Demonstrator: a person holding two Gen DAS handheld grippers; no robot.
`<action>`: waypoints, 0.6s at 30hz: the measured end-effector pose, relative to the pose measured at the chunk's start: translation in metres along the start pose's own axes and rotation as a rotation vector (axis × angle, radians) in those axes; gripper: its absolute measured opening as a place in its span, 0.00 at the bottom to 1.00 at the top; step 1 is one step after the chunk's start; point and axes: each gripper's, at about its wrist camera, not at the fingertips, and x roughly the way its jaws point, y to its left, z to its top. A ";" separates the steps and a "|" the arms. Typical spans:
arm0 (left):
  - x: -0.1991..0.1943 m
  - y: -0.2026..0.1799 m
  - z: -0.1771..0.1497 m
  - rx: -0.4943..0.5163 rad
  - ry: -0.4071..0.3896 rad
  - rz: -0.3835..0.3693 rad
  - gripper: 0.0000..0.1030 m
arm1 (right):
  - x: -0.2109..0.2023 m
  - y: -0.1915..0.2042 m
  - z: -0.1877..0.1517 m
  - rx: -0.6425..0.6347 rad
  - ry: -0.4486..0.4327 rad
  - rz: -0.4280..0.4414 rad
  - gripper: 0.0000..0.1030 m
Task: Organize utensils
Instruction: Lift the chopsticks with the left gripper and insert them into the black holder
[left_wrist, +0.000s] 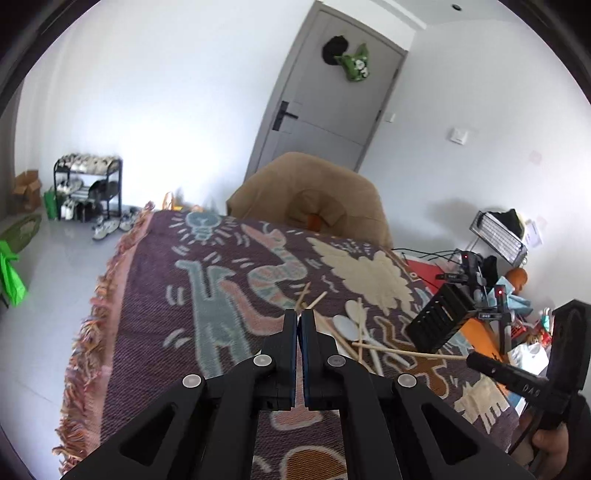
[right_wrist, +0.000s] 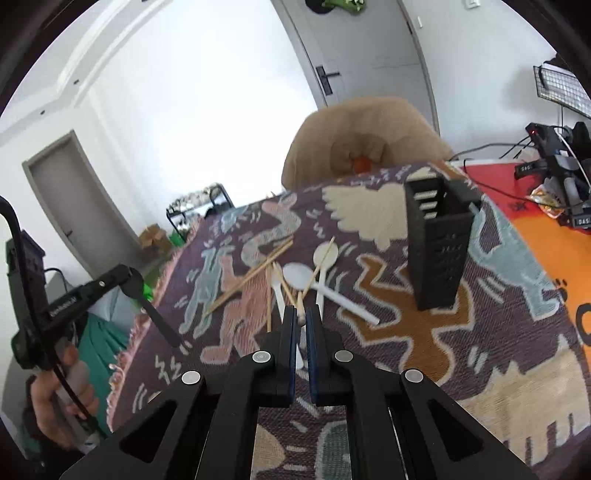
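- Left wrist view: your left tongs (left_wrist: 299, 314) sit pressed together, nothing between them. Only here: shoe rack (left_wrist: 88, 186) on the floor by the wall. Utensil pile (left_wrist: 354, 328) lies just right of the tips on the patterned blanket (left_wrist: 229, 280) covering the counter.
- Right wrist view: your right tongs (right_wrist: 302, 314) are nearly together, with a chopstick (right_wrist: 301, 309) end between the tips; grip unclear. Black holder (right_wrist: 439, 240) stands upright, right of the pile. Only here: second door (right_wrist: 70, 206).

purple animal-patterned blanket (right_wrist: 424, 343), white spoons (right_wrist: 299, 277), black slotted holder (right_wrist: 439, 254)
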 end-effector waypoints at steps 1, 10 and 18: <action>0.001 -0.004 0.001 0.008 -0.003 -0.004 0.01 | -0.002 -0.001 0.002 -0.001 -0.008 0.006 0.06; 0.003 -0.042 0.020 0.091 -0.043 -0.035 0.01 | -0.046 -0.009 0.033 -0.031 -0.120 0.011 0.06; 0.005 -0.078 0.045 0.162 -0.090 -0.064 0.01 | -0.105 -0.027 0.073 -0.068 -0.245 -0.094 0.06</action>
